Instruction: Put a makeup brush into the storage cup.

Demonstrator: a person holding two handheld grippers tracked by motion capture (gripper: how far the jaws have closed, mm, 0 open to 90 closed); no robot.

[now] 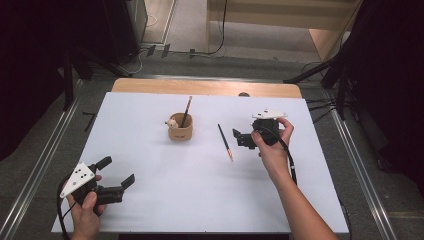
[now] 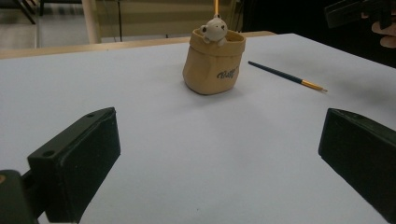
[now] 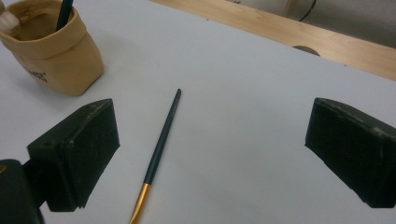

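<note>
A tan pouch-shaped holder (image 1: 180, 132) (image 2: 214, 65) (image 3: 58, 56) stands mid-table with a small bear figure (image 1: 171, 122) on its rim and a dark brush (image 1: 187, 111) upright in it. A second dark brush with a gold ferrule (image 1: 225, 142) (image 2: 287, 76) (image 3: 161, 140) lies flat on the sheet to the holder's right. My right gripper (image 1: 241, 138) (image 3: 212, 154) hovers open just right of this brush, which lies between its jaws nearer the left one, untouched. My left gripper (image 1: 117, 171) (image 2: 215, 158) is open and holds nothing at the near left, pointing toward the holder.
A white sheet (image 1: 165, 200) covers the table, with a bare wooden strip (image 1: 205, 87) (image 3: 303, 37) along the far edge. Metal rails run down both sides. Dark stands and cables sit on the floor beyond the table.
</note>
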